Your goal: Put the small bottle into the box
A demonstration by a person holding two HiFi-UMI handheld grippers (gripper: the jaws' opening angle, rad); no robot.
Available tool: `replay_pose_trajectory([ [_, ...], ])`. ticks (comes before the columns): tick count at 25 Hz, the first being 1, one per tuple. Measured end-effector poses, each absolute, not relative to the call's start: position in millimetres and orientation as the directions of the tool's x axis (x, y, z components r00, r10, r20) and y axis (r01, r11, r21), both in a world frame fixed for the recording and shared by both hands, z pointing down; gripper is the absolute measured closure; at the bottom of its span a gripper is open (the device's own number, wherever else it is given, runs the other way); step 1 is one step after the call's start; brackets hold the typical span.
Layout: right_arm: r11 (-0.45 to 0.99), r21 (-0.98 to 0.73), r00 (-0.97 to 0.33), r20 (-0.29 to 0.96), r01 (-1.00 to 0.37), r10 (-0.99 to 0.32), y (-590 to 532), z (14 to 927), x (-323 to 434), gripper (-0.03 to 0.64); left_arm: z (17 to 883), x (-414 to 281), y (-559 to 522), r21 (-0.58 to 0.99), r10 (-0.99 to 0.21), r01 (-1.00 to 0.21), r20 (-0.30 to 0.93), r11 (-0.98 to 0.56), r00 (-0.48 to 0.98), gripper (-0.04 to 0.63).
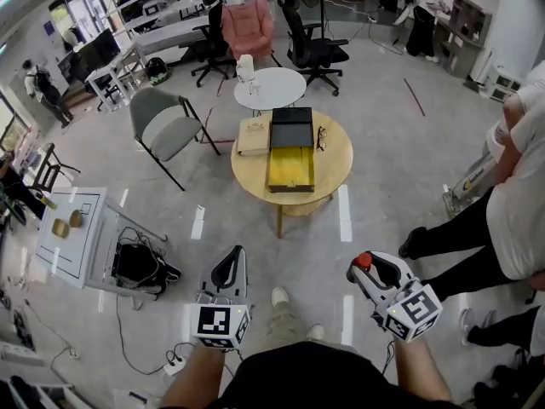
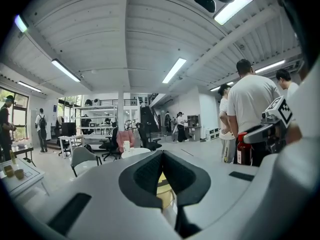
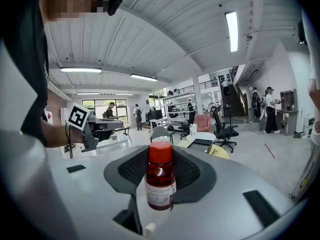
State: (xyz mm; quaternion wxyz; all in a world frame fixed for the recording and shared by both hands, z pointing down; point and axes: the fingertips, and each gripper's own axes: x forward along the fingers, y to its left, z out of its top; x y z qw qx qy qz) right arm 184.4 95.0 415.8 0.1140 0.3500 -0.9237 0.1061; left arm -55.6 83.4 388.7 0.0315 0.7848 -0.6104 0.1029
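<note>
My right gripper (image 1: pixel 368 267) is shut on a small red-capped bottle (image 3: pixel 160 176) of red liquid; only its red cap (image 1: pixel 364 261) shows in the head view. The bottle (image 2: pixel 242 149) also appears at the right of the left gripper view. My left gripper (image 1: pixel 230 271) is shut with nothing between its pads (image 2: pixel 162 176). Ahead, on a round wooden table (image 1: pixel 334 164), lies an open box with a yellow inside (image 1: pixel 290 169) and a black lid (image 1: pixel 291 128) standing behind it. Both grippers hang above the floor, well short of the table.
A tan closed box (image 1: pixel 254 136) and glasses (image 1: pixel 321 138) lie on the wooden table. Behind it stand a white round table (image 1: pixel 270 88), a grey chair (image 1: pixel 167 126) and office chairs. A white side table (image 1: pixel 72 233) is at left. People stand at right (image 1: pixel 502 220).
</note>
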Motion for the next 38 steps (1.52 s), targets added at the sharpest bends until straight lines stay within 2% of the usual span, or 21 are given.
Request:
replay_pose_trajectory([
  [16,0.739,-0.061,-0.716,0.311,-0.671,-0.625,-23.7,401.6,135.0,0.465,372.8,-104.2,-41.2,-0.08,-0.961,-0.965,0.143,-0.249,0.236,0.577],
  [23,0.733,-0.057,-0.711,0.303,-0.678,-0.634,-68.5,395.1,111.4,0.465,359.5,-121.4,-89.3,-0.158,-0.962,-0.952,0.123,-0.261,0.243,0.577],
  [38,0.679,-0.021,-0.653,0.297,-0.734,-0.697,-125.9,384.6,55.1,0.465,361.4,-165.6,-169.4,-0.142,-0.935,-0.926,0.105,-0.351,0.338,0.577],
])
